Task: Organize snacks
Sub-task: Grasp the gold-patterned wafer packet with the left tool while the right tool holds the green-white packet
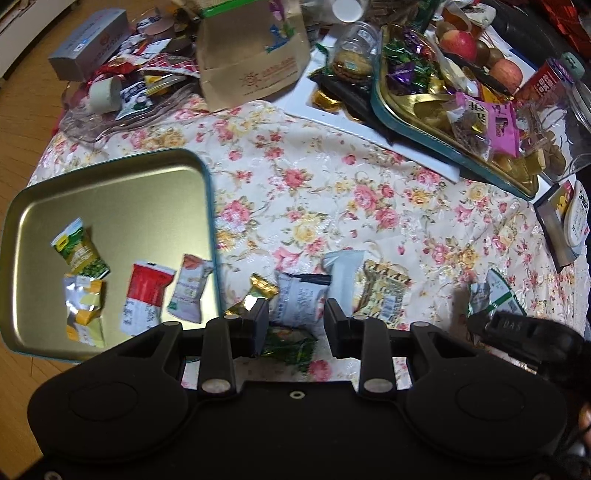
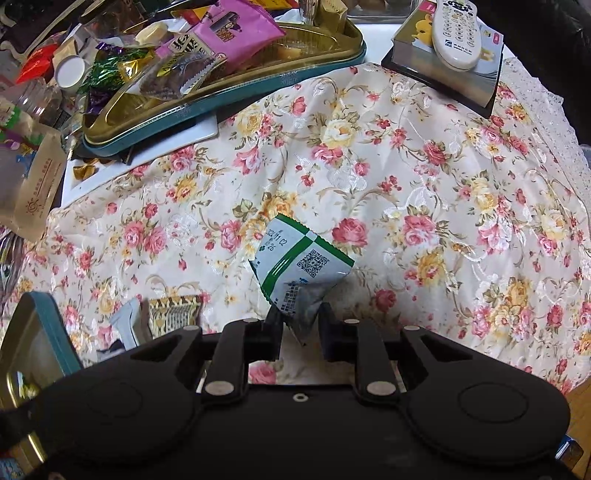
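My left gripper points down at the flowered cloth and stands open, with a white, blue-printed snack packet lying between its fingers. Around it lie a gold candy, a plain white packet, a gold striped packet and a green packet. To the left, an open gold tin with a teal rim holds several packets. My right gripper is shut on a green-and-white packet, lifted off the cloth. It also shows in the left wrist view as the right gripper.
A teal-rimmed gold tray heaped with sweets rests on a white board at the back. A brown paper bag, glass jar, apples and a remote on a box crowd the far edge. The striped packet lies near the tin's rim.
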`<action>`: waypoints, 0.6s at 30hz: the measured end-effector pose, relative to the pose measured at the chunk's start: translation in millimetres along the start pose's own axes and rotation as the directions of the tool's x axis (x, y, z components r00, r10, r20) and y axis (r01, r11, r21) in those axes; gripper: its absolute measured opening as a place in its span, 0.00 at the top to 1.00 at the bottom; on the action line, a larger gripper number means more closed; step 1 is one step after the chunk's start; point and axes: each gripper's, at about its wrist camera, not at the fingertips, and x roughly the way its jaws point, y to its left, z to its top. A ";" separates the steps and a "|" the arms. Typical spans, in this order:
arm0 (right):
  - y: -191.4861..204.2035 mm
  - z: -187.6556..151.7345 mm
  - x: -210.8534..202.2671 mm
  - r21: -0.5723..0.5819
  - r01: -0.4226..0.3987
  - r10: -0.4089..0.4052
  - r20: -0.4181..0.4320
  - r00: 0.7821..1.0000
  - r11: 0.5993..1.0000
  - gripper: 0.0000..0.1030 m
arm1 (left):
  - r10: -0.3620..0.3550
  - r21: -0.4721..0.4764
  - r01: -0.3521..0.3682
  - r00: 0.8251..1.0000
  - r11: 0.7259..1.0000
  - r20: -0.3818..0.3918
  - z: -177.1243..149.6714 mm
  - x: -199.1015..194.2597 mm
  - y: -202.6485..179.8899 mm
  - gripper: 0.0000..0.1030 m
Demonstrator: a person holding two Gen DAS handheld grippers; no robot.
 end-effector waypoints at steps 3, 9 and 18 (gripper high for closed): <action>-6.3 -5.2 -4.7 -0.023 -0.009 0.009 0.000 1.000 1.000 0.79 | -0.007 0.023 0.007 1.000 1.000 -0.007 0.5 11.3 -17.9 0.60; -17.3 -8.0 -14.6 -0.024 -0.049 0.049 0.014 0.999 0.999 0.79 | -0.052 0.080 0.053 0.999 0.995 -0.014 -3.9 33.9 -52.4 0.60; -27.9 -9.6 -34.0 -0.022 -0.099 0.099 0.036 0.994 0.995 0.79 | -0.039 0.112 0.039 0.999 0.993 0.002 -8.5 54.4 -72.3 0.60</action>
